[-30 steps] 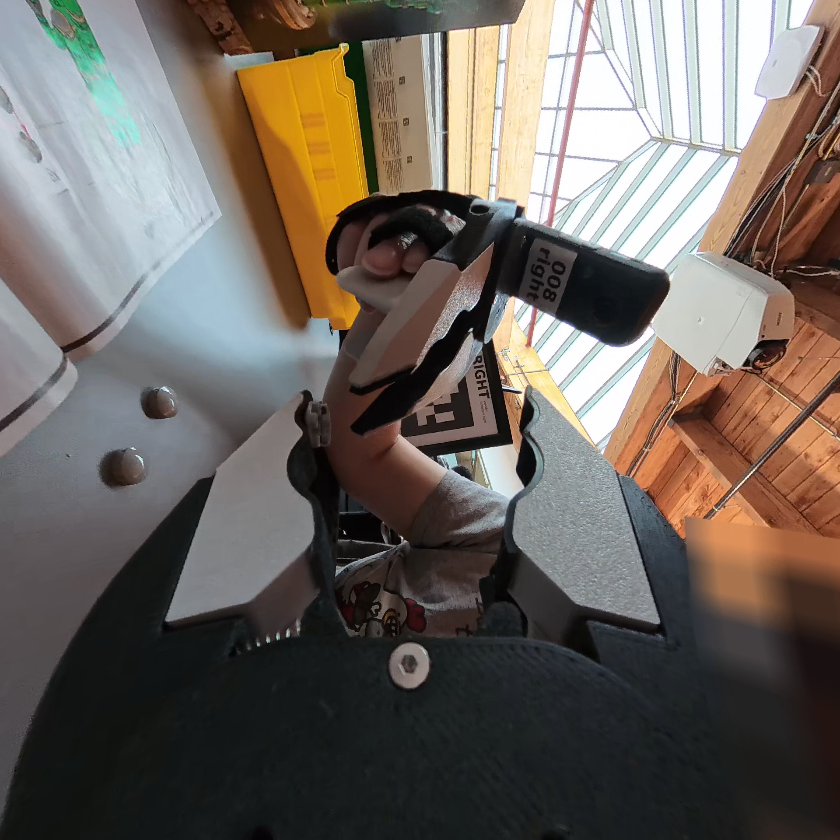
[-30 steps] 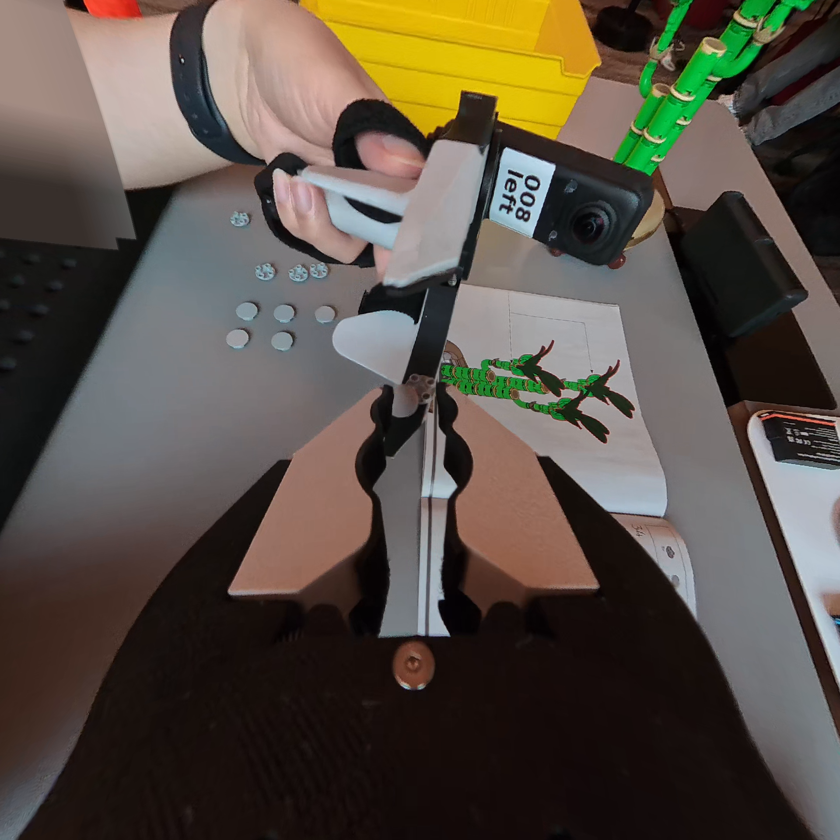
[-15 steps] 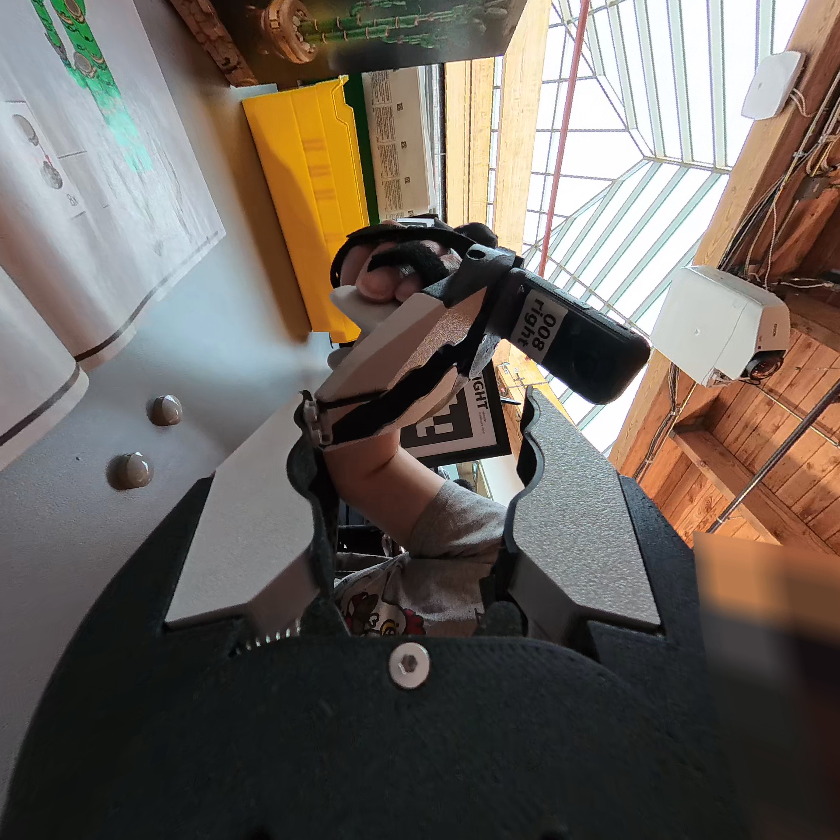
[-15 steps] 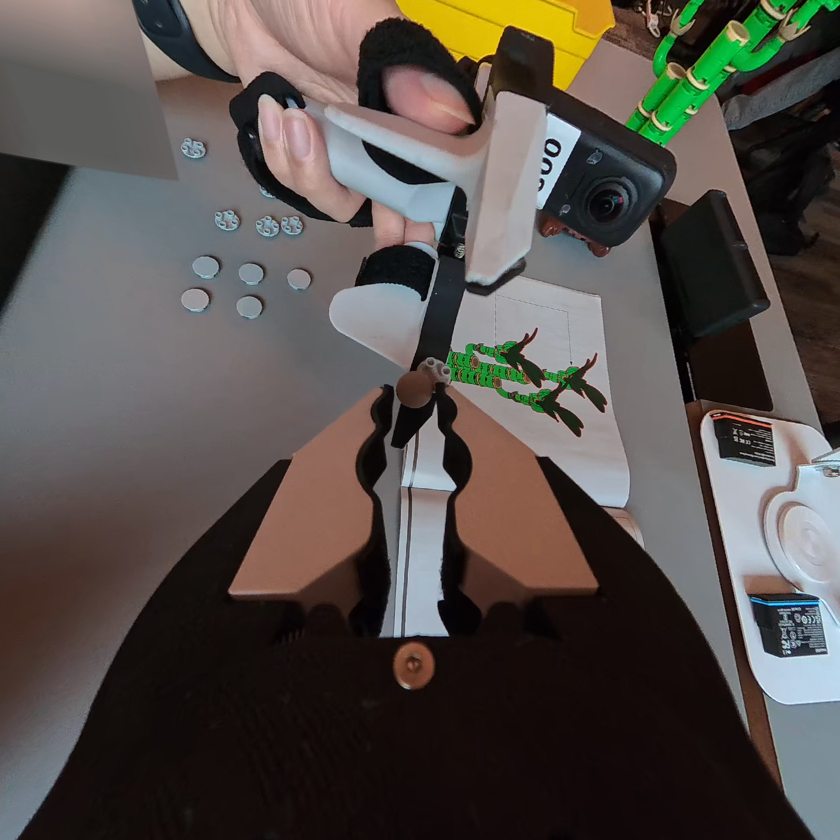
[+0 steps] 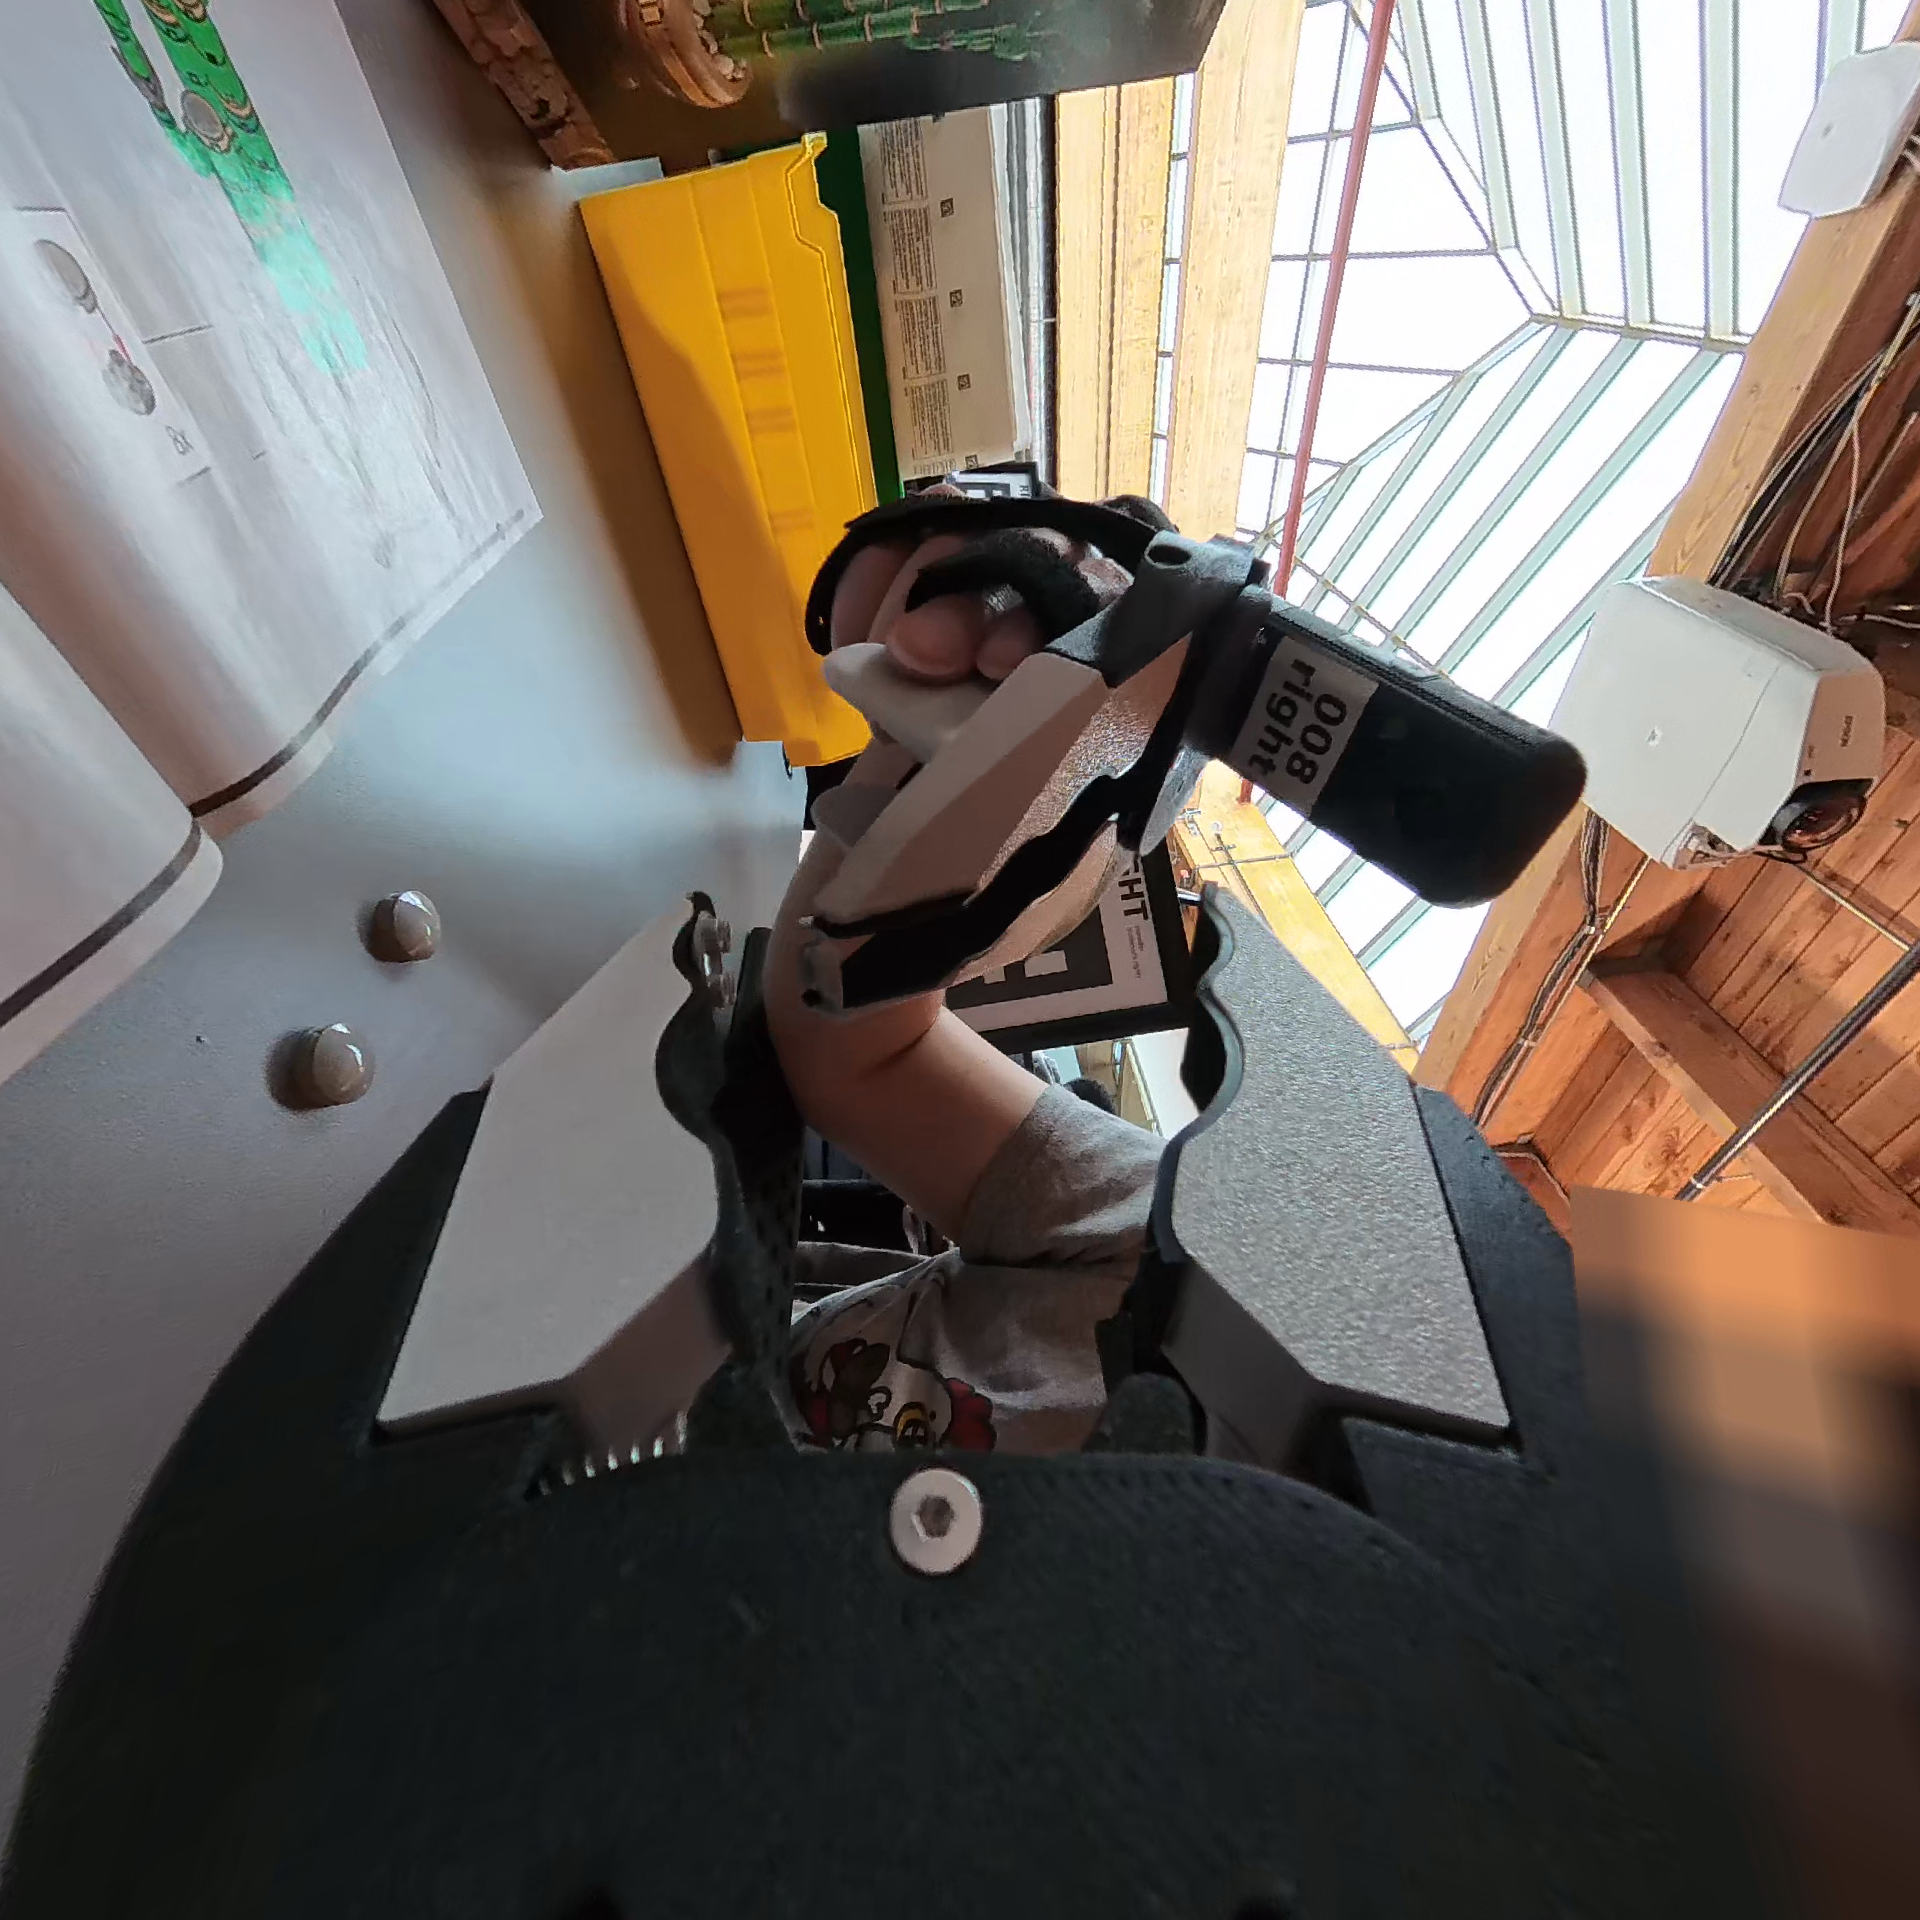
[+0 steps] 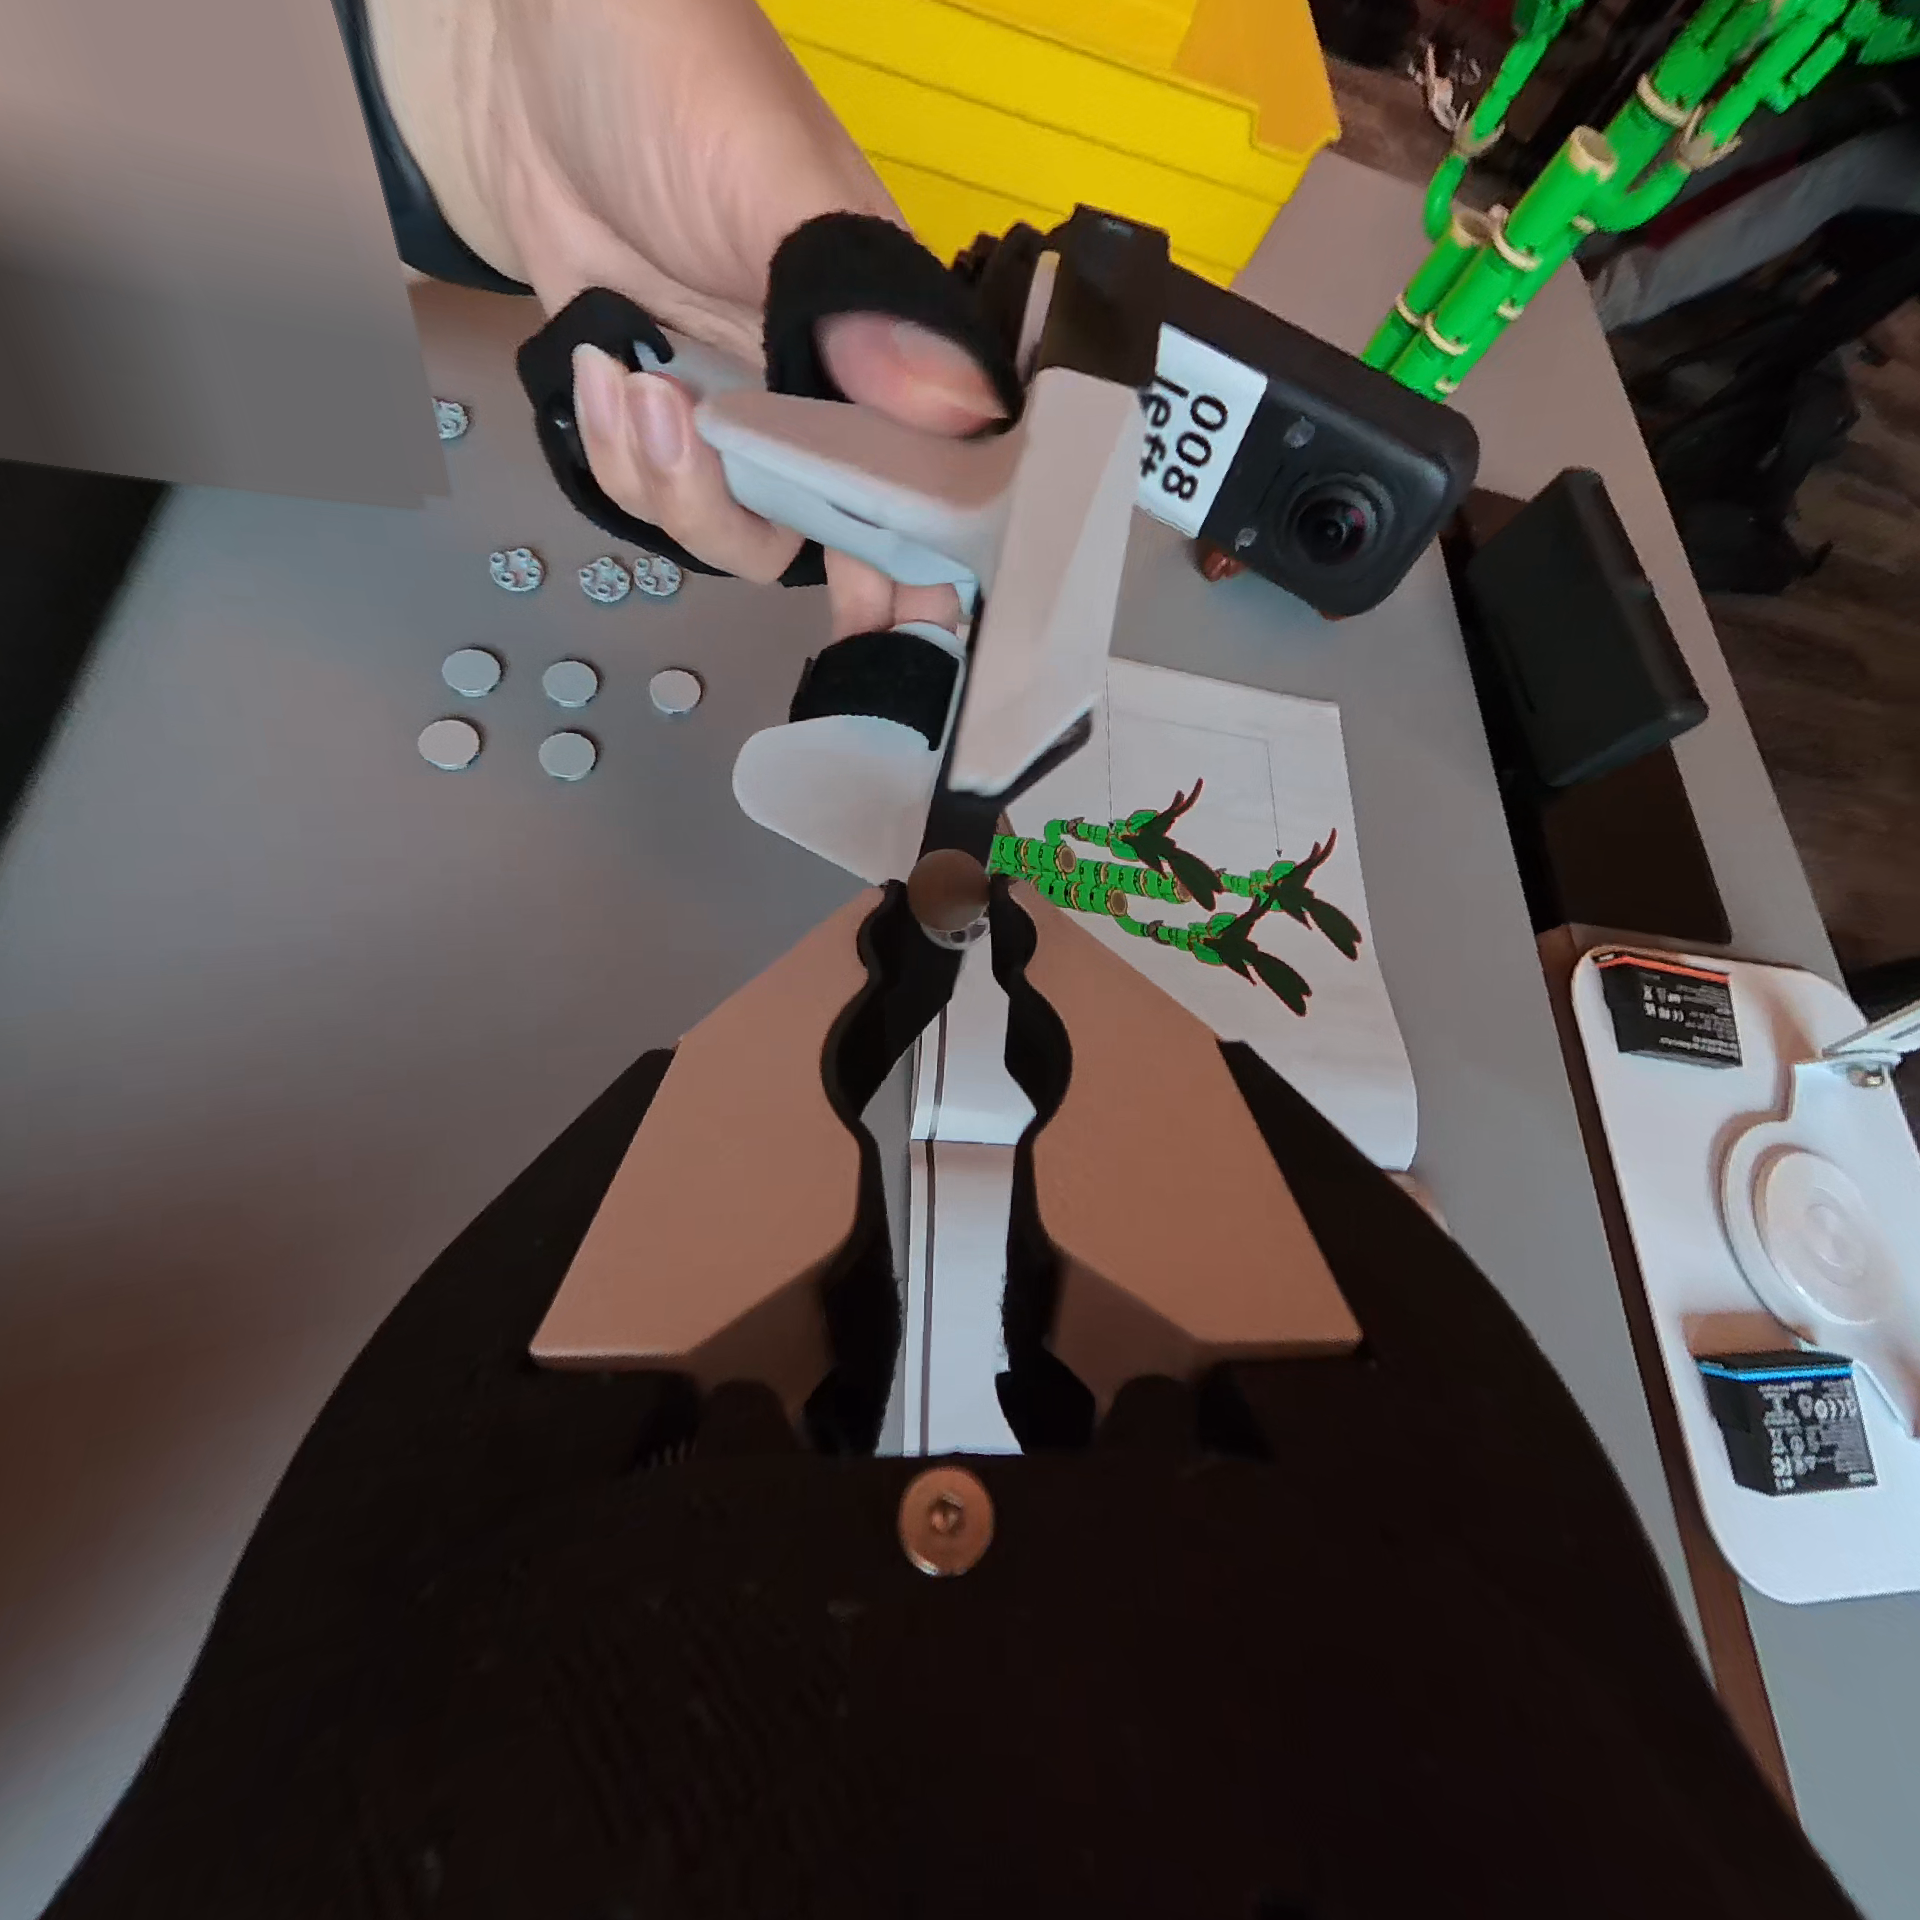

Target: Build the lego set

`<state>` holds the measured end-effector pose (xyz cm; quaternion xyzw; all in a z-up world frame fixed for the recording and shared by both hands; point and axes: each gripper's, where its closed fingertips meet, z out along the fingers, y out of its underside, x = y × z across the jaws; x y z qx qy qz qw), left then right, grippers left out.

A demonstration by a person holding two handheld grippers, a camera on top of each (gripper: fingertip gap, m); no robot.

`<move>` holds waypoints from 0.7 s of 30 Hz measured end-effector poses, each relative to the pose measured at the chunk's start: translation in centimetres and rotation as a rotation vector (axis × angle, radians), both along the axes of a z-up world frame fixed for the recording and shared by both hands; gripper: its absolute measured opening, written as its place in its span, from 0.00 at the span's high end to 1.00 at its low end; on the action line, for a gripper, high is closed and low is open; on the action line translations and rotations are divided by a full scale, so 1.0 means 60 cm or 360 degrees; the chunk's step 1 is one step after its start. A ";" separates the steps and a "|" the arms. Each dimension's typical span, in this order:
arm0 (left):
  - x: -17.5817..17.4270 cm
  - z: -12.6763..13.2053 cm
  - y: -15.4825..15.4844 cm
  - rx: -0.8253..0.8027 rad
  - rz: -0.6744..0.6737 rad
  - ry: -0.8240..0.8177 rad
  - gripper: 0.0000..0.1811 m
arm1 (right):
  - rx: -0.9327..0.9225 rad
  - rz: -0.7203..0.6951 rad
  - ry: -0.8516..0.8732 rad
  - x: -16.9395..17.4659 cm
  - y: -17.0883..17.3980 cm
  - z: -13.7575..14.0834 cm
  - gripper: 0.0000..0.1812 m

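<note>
In the right wrist view my right gripper (image 6: 945,904) is nearly shut, its tips pinching a round grey tile (image 6: 945,883) by its edges, face toward the camera. A small pale flower-shaped piece (image 6: 963,935) shows just under the tile. The left gripper's black finger (image 6: 966,821) comes down to that spot. In the left wrist view my left gripper (image 5: 956,956) is wide open, and the small grey piece (image 5: 712,940) sits at the tip of its left finger. The right gripper (image 5: 821,966) hangs between the left fingers, a little to the right of that piece.
Several loose round tiles (image 6: 569,684) and flower pieces (image 6: 603,579) lie on the grey table at left. The instruction booklet (image 6: 1247,790) lies below the grippers. A yellow bin (image 6: 1039,104), a green bamboo model (image 6: 1538,208), a black box (image 6: 1579,623) and a white tray (image 6: 1662,1195) stand around. Left and right tips are no more than a few centimetres apart. My right gripper's tips are some 25 cm from the green bamboo model (image 6: 1538,208).
Half a second ago the right gripper's tip touched the piece on the left finger; now it has drawn back a little to the right. The left gripper has moved closer in the right view.
</note>
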<state>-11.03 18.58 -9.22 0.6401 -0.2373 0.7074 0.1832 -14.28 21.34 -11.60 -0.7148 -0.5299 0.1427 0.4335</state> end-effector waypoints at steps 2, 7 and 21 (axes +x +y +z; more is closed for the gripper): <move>0.001 -0.002 -0.002 0.0017 -0.0005 0.0009 0.51 | -0.0013 -0.0001 -0.0006 -0.001 0.000 -0.003 0.92; 0.001 -0.001 -0.007 0.0031 -0.0020 0.0012 0.51 | -0.0041 -0.0011 -0.0054 0.001 0.001 -0.014 0.92; 0.002 -0.002 -0.012 0.0043 -0.0040 0.0018 0.51 | -0.0064 -0.0014 -0.0068 0.003 0.001 -0.019 0.91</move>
